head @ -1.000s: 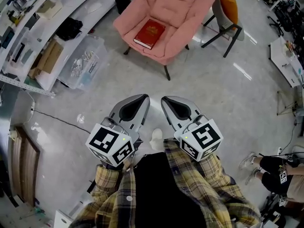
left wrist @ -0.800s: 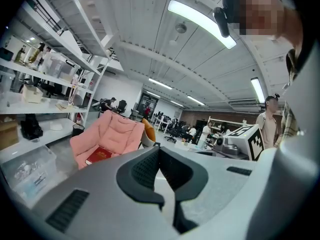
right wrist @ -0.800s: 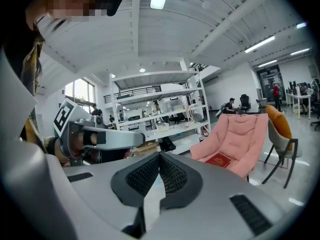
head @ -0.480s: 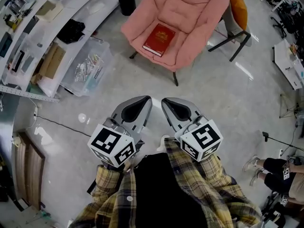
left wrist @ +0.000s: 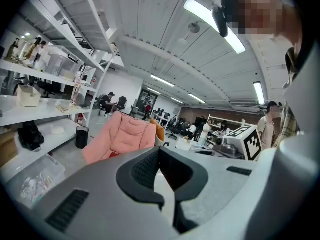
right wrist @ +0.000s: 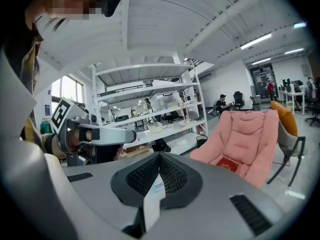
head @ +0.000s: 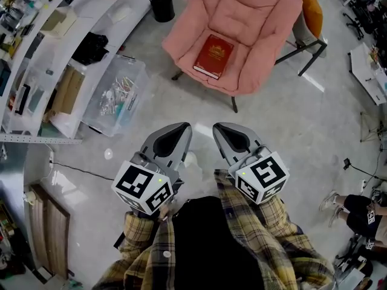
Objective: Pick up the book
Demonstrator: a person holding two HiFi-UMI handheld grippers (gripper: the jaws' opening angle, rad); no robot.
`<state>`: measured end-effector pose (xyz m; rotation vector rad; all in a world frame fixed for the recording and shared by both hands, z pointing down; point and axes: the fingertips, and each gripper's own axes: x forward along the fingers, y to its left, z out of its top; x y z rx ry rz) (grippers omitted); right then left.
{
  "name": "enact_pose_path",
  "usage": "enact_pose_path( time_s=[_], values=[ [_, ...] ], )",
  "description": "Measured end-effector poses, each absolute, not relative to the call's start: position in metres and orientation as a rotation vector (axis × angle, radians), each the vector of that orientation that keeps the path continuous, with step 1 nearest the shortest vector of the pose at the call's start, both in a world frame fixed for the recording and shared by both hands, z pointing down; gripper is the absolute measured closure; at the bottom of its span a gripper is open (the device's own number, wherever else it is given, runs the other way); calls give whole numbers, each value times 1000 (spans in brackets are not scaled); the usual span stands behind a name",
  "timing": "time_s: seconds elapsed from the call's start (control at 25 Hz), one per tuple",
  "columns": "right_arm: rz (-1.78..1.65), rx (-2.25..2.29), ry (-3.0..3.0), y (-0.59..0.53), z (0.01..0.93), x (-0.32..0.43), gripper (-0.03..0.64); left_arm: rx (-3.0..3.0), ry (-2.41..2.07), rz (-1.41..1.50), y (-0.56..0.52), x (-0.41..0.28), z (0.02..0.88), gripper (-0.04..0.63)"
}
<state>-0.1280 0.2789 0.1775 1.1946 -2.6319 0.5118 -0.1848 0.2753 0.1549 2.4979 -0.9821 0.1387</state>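
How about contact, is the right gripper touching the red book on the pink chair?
Apart. The head view shows a wide stretch of bare floor between the right gripper and the book, which lies on the chair seat.

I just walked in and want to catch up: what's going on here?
A person in a plaid shirt holds a two-jaw gripper in each hand. The left gripper and right gripper are both shut and empty, side by side, pointing toward a pink armchair. A red book lies flat on its seat, untouched and well ahead of both grippers. The pickup has not begun.
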Motion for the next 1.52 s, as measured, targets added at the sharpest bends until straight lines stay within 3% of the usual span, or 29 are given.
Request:
enact_pose_path(
  time_s=[0.64,1.52],
  values=[
    [640,1251,-2517,236,209,-142,600,2442,-911,162,219,-210,187,592],
    [573,1276,-2554,68,193,-65,600,2548,-992,123,50,-145,147,592]
  ],
)
